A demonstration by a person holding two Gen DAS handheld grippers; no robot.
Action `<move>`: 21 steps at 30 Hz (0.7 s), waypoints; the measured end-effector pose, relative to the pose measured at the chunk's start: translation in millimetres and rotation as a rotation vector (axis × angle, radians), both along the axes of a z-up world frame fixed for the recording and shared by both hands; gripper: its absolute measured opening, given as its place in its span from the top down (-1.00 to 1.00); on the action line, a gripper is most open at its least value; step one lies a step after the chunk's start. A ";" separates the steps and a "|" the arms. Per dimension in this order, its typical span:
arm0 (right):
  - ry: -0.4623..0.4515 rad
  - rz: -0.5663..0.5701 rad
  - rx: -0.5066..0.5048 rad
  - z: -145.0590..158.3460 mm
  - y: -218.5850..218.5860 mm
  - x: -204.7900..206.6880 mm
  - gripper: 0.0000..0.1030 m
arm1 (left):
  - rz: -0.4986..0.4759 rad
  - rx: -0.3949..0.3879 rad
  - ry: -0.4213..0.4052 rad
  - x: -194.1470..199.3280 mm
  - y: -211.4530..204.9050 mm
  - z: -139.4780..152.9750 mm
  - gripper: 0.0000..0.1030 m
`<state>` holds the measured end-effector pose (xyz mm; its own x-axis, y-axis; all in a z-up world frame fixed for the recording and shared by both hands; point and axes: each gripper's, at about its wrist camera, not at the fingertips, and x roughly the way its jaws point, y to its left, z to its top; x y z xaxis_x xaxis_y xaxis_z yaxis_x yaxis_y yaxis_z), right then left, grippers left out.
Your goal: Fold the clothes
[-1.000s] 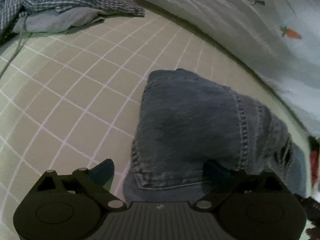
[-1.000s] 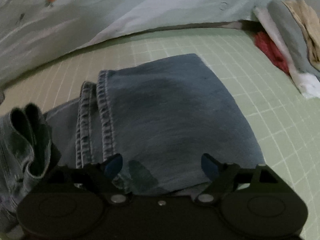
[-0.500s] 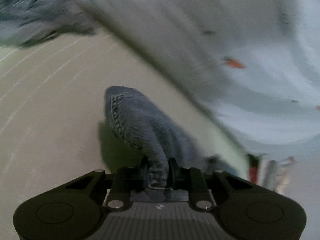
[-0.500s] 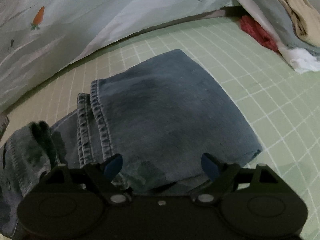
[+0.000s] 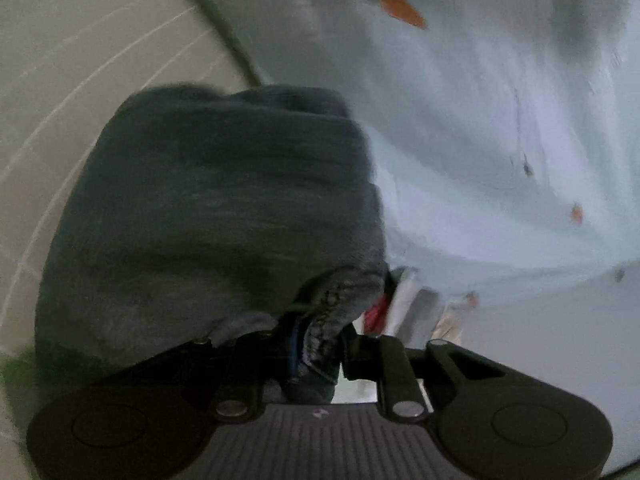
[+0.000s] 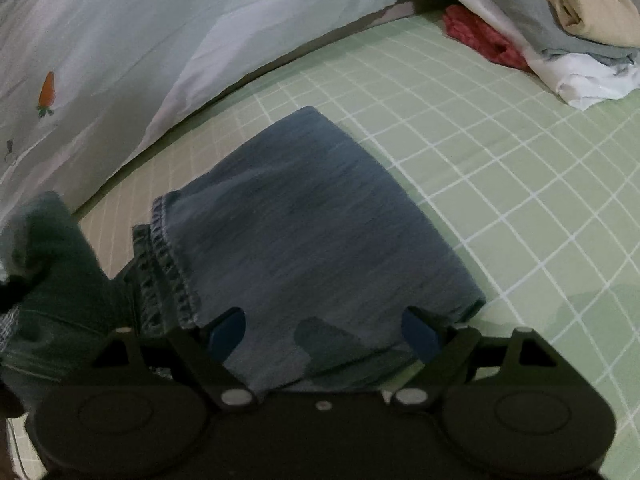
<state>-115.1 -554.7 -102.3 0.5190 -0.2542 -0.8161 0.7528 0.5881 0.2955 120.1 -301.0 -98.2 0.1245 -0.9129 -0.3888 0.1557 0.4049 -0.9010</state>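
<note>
- Left wrist view: the jaws of the left gripper (image 5: 316,354) are clamped on a bunched fold of the jeans (image 5: 216,216), which fill the frame's centre-left; a carrot-print quilt (image 5: 480,120) spans the upper right.
- Right wrist view: the jaws of the right gripper (image 6: 324,330) stand apart over the folded jeans (image 6: 312,232) at centre, on the green checked sheet (image 6: 520,184); stacked clothes (image 6: 560,28) sit upper right.

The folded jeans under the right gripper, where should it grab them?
Take the jeans by the near folded edge, between the open right gripper fingers, coming in low from the front: the layers stack there, and the left gripper already pinches the other end.
</note>
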 end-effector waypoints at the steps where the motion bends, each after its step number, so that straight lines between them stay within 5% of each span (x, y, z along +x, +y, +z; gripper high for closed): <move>1: -0.002 0.001 -0.005 1.1 -1.4 -0.5 -0.68 | -0.009 0.009 -0.040 -2.2 -0.6 10.1 0.31; 3: -0.007 0.001 -0.015 3.7 -2.9 -0.8 -0.68 | 0.003 0.008 -0.102 -5.8 5.2 28.6 -0.16; 6: -0.018 -0.006 0.009 3.6 -4.1 1.8 -0.69 | 0.094 -0.014 -0.167 -8.8 32.9 50.7 -0.35; 10: -0.046 0.014 0.029 7.0 2.7 9.5 -0.69 | 0.241 0.012 -0.169 -6.6 76.5 53.6 -0.40; 13: -0.091 0.011 0.061 13.6 5.8 15.7 -0.69 | 0.278 0.142 -0.088 -3.6 92.3 32.7 -0.41; 16: -0.174 0.011 0.124 23.9 7.1 26.0 -0.69 | 0.213 0.245 0.000 -7.6 84.9 4.1 -0.39; 21: -0.299 0.102 0.210 39.2 19.7 52.9 -0.70 | 0.077 0.247 -0.031 -14.3 44.2 -2.2 -0.39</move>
<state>-62.3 -535.0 -63.0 0.7558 -0.0321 -0.6540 0.5562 0.5586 0.6153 105.9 -256.8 -100.4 0.2051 -0.7783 -0.5934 0.1419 0.6235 -0.7688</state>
